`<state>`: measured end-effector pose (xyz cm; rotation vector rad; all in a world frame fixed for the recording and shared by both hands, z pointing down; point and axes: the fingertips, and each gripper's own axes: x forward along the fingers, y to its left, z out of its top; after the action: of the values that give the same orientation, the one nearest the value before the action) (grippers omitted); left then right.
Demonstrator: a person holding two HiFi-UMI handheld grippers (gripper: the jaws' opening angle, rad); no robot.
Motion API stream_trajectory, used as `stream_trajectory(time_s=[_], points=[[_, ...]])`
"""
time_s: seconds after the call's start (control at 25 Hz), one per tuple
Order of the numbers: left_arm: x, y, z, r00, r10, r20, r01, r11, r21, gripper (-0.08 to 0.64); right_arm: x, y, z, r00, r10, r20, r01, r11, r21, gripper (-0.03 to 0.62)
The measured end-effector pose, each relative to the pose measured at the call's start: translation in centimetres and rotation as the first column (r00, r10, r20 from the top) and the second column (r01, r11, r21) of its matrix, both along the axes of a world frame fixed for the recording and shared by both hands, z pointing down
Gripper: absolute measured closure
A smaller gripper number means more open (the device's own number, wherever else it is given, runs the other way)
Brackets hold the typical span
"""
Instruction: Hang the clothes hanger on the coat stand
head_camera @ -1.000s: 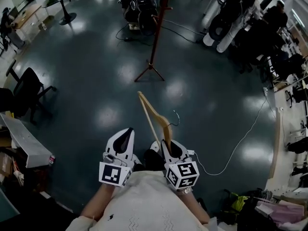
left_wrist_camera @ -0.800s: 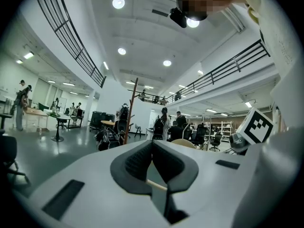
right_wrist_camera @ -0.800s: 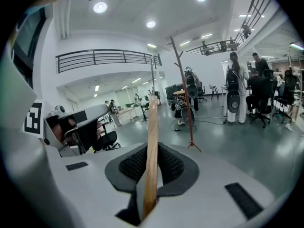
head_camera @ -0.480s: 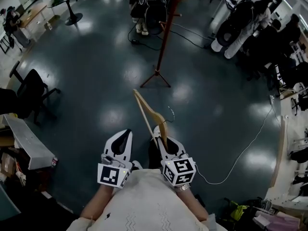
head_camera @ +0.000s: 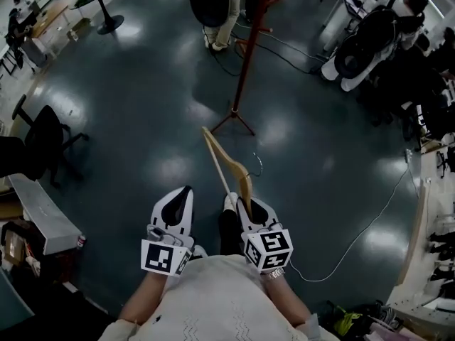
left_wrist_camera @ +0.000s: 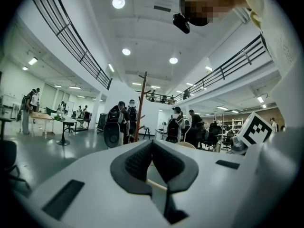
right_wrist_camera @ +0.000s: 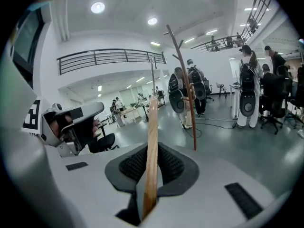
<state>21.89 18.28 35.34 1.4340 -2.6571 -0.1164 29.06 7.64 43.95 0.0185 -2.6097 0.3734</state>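
The largest element is the dark glossy floor [head_camera: 135,112], which lies open on my left and ahead and is bordered by an office chair [head_camera: 39,133] at the left edge and seated people with equipment at the upper right. The coat stand [head_camera: 245,55] rises from tripod feet ahead of me. The head view shows its pole and feet only, while the right gripper view shows the coat stand [right_wrist_camera: 186,89] upright with its branching pegs near the top, to the right of the hanger. A person with a dark backpack [head_camera: 212,2] stands just beyond the stand. A white cable [head_camera: 362,226] runs across the floor on my right, well apart from the stand. The wooden clothes hanger [head_camera: 226,165] projects forward from my right gripper [head_camera: 237,203], with its metal hook [head_camera: 257,163] on the right side. The right gripper view confirms that the jaws are clenched on the wooden arm of the hanger [right_wrist_camera: 152,151], which runs up between the ribbed pads. My left gripper [head_camera: 183,192] sits beside the right one. Its own view shows the jaws closed together, tips meeting, with nothing gripped, and the stand [left_wrist_camera: 141,103] in the distance.
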Motion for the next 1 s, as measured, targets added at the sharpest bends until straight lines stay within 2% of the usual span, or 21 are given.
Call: stream_trajectory(time_s=[0.24,0.48,1.0], points=[[-3.6,-4.6,1.9,1.000,0.022,-0.011,-0.022,0.999,-0.037,0.548,-4.3,-4.3,0.9,1.000,-0.027,-0.005,0.027,0.999,0.021,0.526],[-7.1,-8.1,2.3,0.999,-0.031,-0.027,0.030,0.998,-0.064,0.548,-7.5,-8.6,1.8,0.998,-0.040,-0.044,0.039,0.999,-0.010,0.526],[-14.3,-14.7,0.4,0.991,-0.134,0.003,0.134,0.989,-0.056,0.548,-15.7,-14.0,1.7,0.985,-0.162,-0.057,0.161,0.987,-0.023,0.526]])
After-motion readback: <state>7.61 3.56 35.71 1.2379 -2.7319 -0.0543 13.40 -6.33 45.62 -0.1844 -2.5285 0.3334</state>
